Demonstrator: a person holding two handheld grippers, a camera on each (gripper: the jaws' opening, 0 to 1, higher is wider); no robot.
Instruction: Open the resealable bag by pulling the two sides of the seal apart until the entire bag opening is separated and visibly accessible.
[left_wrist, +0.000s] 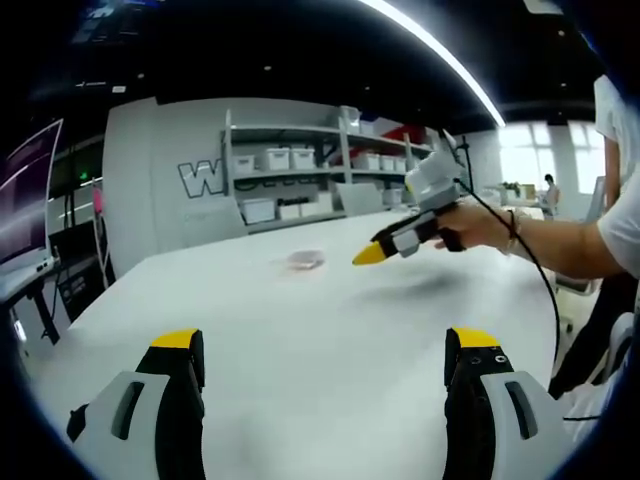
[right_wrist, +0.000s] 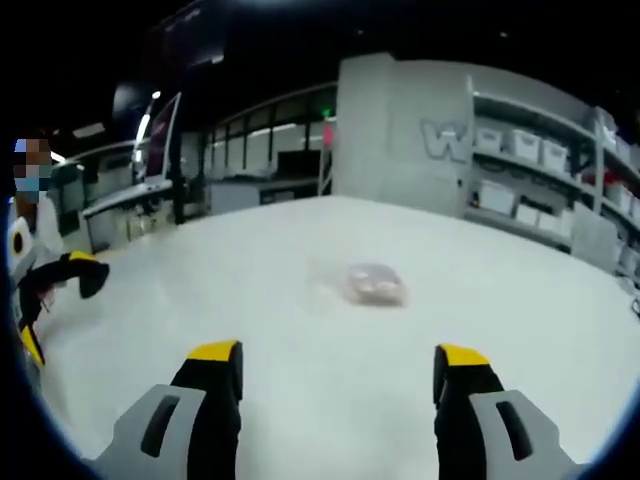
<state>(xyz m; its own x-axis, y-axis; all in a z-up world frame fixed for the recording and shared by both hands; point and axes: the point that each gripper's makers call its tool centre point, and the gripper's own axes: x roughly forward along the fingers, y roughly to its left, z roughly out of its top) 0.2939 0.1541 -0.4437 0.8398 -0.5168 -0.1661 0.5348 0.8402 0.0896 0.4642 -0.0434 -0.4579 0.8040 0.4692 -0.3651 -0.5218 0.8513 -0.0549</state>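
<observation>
Currently approaching: I hold both grippers (left_wrist: 325, 365) (right_wrist: 338, 375) released, bag (right_wrist: 368, 283) untouched at 12 o'clock on table (right_wrist: 500, 330); next, grasp seal.

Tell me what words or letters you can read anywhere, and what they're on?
"W": a big outlined letter on the grey wall beside the shelves; more letters follow but the shelves hide them.
Bins on the shelves: any labels too small to read.
Resealable bag: blurred, no text readable.
</observation>
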